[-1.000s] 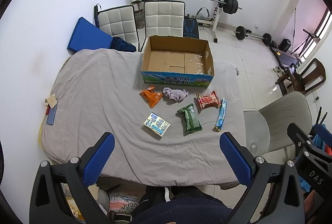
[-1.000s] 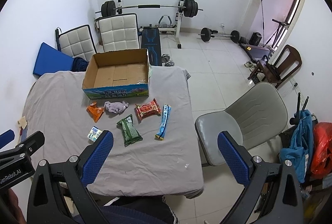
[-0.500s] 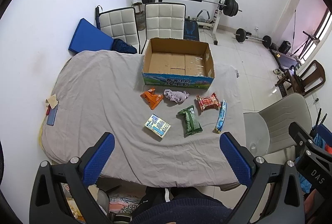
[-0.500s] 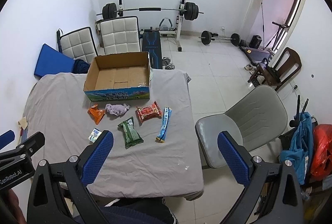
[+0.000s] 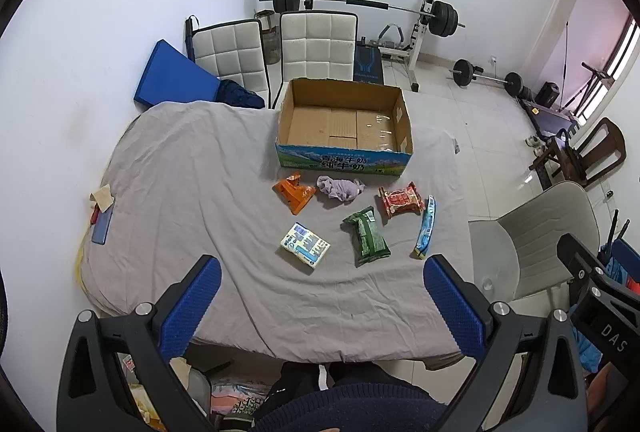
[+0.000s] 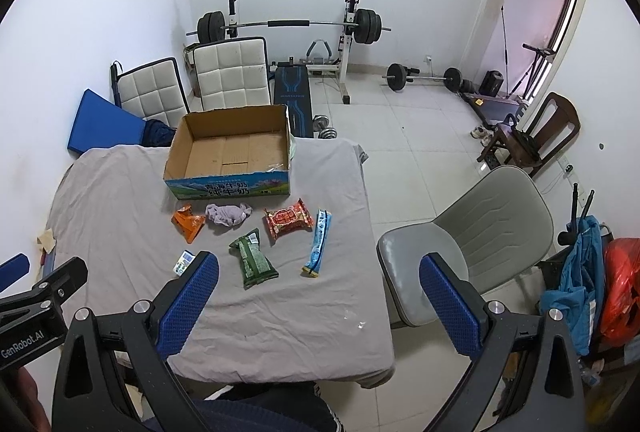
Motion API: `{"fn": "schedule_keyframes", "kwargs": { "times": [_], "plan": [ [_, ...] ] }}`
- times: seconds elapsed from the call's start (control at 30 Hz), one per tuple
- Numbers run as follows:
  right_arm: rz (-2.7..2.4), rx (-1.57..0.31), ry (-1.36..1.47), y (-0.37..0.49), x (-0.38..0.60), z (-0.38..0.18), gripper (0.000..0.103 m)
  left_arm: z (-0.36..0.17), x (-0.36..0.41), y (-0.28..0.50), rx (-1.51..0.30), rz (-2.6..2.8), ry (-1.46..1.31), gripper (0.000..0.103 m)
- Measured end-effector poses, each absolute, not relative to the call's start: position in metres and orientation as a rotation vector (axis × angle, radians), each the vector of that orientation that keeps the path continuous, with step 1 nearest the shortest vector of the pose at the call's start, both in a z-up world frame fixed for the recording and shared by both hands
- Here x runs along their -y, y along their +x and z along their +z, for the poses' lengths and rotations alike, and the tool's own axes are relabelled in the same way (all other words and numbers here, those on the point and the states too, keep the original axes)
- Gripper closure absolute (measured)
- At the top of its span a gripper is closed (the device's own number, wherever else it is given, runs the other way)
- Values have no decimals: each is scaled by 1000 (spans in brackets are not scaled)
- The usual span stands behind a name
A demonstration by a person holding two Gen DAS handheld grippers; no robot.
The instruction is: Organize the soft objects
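Left wrist view: left gripper [image 5: 322, 294] spread wide above the table's [image 5: 180, 192] near edge, holding nothing; right gripper [image 6: 320, 294] likewise spread (also empty). Six soft packets [image 5: 366, 235] lie mid-table, before the open cardboard box [image 5: 344, 158] at the far edge.

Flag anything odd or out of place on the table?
Nothing spilled or damaged. The open cardboard box sits empty; five snack packets and a crumpled lilac cloth lie scattered on the wrinkled grey sheet. Both tools are open, holding nothing.
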State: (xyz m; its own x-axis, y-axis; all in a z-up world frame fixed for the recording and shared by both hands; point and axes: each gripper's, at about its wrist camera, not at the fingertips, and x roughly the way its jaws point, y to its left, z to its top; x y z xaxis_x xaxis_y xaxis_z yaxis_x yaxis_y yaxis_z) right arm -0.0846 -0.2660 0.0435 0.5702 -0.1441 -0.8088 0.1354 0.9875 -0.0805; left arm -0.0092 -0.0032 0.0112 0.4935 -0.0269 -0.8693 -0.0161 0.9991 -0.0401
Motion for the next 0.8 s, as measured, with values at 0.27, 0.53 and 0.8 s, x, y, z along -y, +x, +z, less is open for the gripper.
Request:
{"fn": "schedule_keyframes", "kwargs": {
  "times": [0.27, 0.53, 0.8],
  "plan": [
    [-166, -942, -3, -89, 268, 45, 1, 14, 3, -14, -1047, -8, -43, 0],
    [-163, -941, -1, -92, 269, 45, 1, 11, 5, -22, -1052, -6, -46, 0],
    [-140, -1015, 35, -66, 278, 8, 1, -37, -19, 19, -1114, 42, -144, 0]
  ]
}}
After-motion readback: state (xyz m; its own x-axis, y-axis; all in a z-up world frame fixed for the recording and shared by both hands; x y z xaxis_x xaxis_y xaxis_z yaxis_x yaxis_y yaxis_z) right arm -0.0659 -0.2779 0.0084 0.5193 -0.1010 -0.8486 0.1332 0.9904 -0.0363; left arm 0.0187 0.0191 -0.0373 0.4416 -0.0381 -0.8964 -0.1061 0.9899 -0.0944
